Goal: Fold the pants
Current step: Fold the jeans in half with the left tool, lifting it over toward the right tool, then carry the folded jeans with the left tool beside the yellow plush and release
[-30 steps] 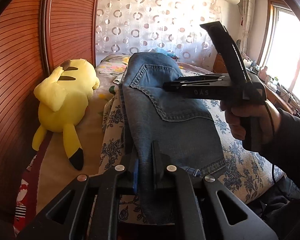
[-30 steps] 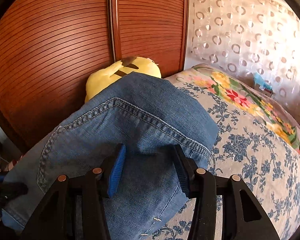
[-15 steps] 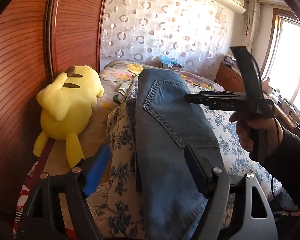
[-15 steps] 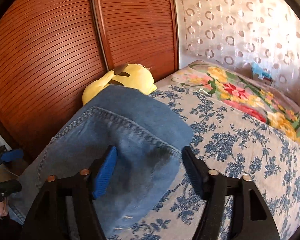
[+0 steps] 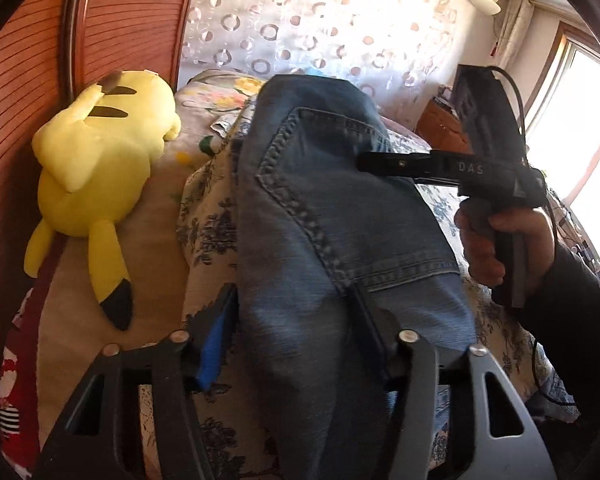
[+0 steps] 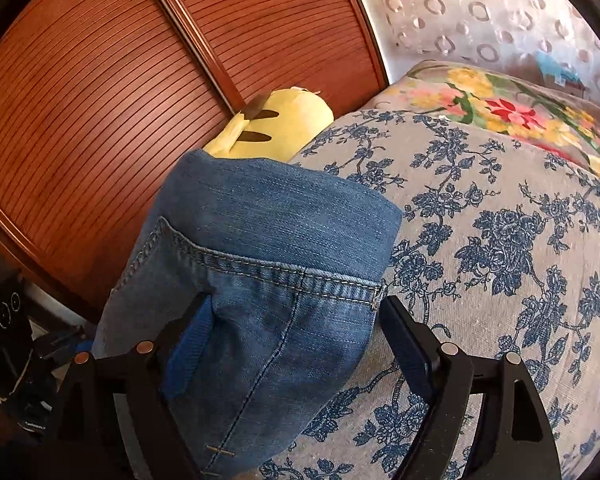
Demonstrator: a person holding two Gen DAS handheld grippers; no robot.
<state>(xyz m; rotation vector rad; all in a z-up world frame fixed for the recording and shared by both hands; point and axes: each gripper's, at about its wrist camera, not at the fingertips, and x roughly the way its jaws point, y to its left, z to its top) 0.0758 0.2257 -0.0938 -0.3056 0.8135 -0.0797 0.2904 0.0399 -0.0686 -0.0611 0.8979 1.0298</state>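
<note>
Left gripper (image 5: pixel 290 328): jaws have just been closing, folded jeans (image 5: pixel 340 208) between them, pinch not confirmable. Pikachu plush (image 5: pixel 96 168) left of it. Right gripper (image 6: pixel 296 332): jaws spread, straddling the jeans' edge on the floral bedspread (image 6: pixel 500 260), pads not pressing

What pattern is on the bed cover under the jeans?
Blue flowers on pale grey bed cover, clearest in right wrist view.
</note>
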